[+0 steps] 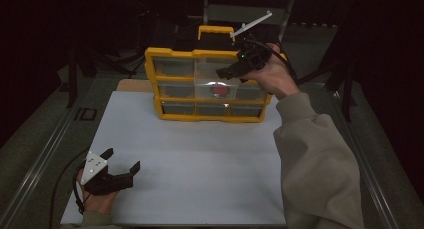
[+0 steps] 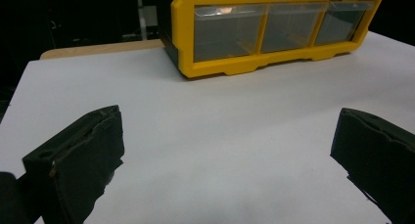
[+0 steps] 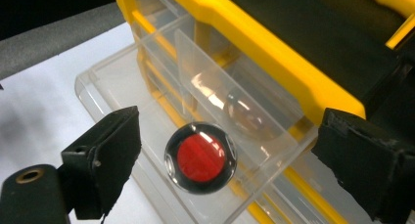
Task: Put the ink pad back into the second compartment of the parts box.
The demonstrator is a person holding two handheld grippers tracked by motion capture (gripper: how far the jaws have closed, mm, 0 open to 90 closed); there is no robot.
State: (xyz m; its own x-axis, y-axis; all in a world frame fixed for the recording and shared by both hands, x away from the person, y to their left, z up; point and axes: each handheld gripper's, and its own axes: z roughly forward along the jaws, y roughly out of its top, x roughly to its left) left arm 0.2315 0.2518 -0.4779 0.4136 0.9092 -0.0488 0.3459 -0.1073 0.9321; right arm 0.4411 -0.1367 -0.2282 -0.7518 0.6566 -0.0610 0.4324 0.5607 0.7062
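Two tools in play. Left tool sits nearest, at the near left edge of the white table, held in the person's left hand, grey three-cornered plate on top; jaws wide apart, nothing between them, bare table surface under and ahead of them in the left gripper view. Well ahead of that tool and to its right stands the yellow drawer cabinet, its bottom row of clear drawers shut.

Right tool is up at the cabinet, held in the right hand, beige sleeve trailing back toward the person. Its jaws stand spread apart, not pressing on anything. Directly below and between them in the right gripper view lies the red disc, round, red centre with a dark shiny rim, flat on the floor of a pulled-out clear drawer. Disc is clear of both pads, a bit closer to the pad on the left of that view. Drawer sticks out from the cabinet's middle row toward the person; in the high view the disc shows in the centre of the cabinet front, just under the tool tips. Beyond the tool: yellow frame, dark cabinet top, carry handle at the back.
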